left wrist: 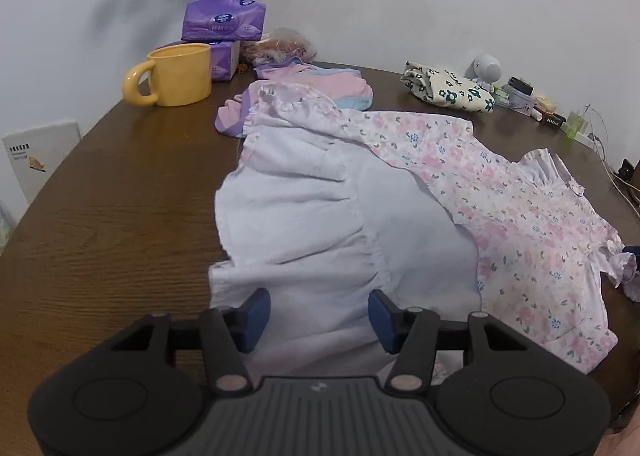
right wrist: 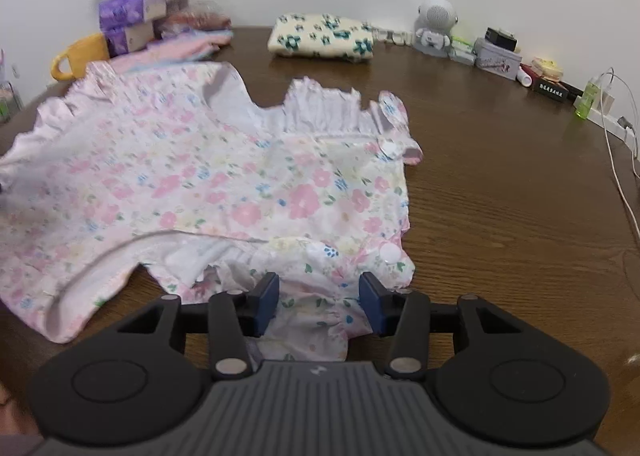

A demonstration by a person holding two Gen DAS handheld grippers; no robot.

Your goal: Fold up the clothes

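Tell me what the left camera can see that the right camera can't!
Only the left wrist view shows the dress's plain white underside and a white box beside the table.

Only the right wrist view shows the dress's round white snaps and a lime green bottle.

Both show the floral dress, yellow mug, purple tissue packs, folded flowered cloth, brown table, and an open hand-held gripper: left, right.

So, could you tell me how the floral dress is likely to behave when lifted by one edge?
The floral dress looks thin and creased, so it will probably drape limply. Its ruffled collar may flop over. It likely slides easily on the smooth table.
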